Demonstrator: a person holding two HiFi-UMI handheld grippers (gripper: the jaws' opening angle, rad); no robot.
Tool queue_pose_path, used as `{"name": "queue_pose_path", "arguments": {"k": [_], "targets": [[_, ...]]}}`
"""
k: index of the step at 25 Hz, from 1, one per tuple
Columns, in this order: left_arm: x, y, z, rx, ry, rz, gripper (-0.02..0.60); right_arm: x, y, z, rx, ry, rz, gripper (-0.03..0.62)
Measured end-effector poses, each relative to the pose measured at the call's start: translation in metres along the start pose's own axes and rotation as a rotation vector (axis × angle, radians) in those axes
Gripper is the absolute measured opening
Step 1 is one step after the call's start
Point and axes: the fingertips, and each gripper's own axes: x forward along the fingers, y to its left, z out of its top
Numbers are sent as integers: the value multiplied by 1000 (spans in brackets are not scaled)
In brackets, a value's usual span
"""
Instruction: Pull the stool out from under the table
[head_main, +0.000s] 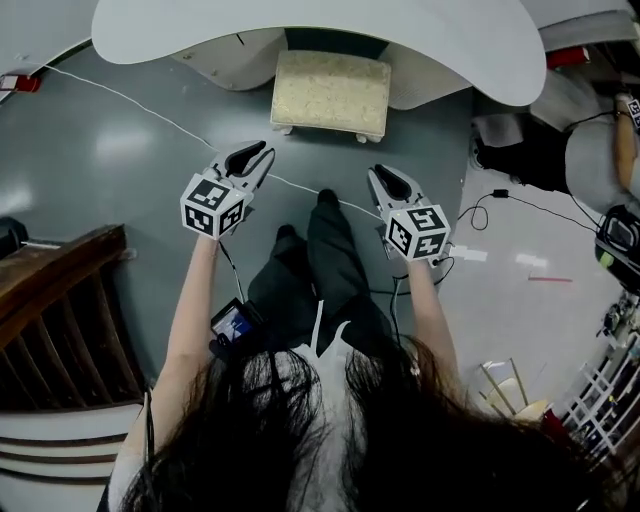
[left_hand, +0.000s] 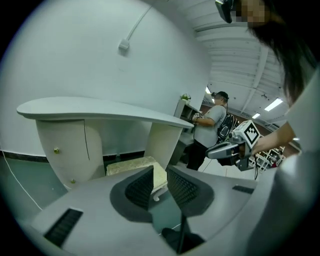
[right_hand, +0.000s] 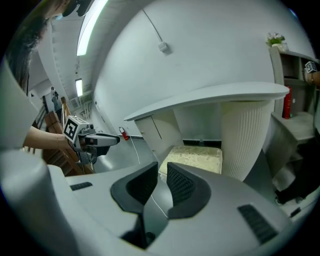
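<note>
A low stool (head_main: 330, 93) with a beige cushioned top stands half under the white curved table (head_main: 300, 30), between its two pedestals. My left gripper (head_main: 262, 152) hovers in front of the stool's left corner, jaws shut and empty. My right gripper (head_main: 378, 172) hangs level with it before the right corner, also shut on nothing. Both are clear of the stool. In the left gripper view the stool (left_hand: 132, 167) lies just beyond the closed jaws (left_hand: 160, 172), and the right gripper (left_hand: 215, 151) shows off to the right. In the right gripper view the stool (right_hand: 197, 157) sits beyond the jaws (right_hand: 162, 167).
A white cable (head_main: 130, 100) runs across the grey floor between me and the stool. A dark wooden chair (head_main: 50, 300) stands at the left, a black bag (head_main: 530, 150) and cables at the right. Another person (left_hand: 210, 130) stands beyond the table. A red extinguisher (right_hand: 286, 102) is on a shelf.
</note>
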Motion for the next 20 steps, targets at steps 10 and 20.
{"name": "queue_pose_path", "arguments": {"k": [10,20], "targets": [[91,60,-81,-89,150,-8,87,97,-104,-54,36,135,22,69],[162,129,-149,-197,312,13,261,157,-196,-97,250,175,-16,151]]}}
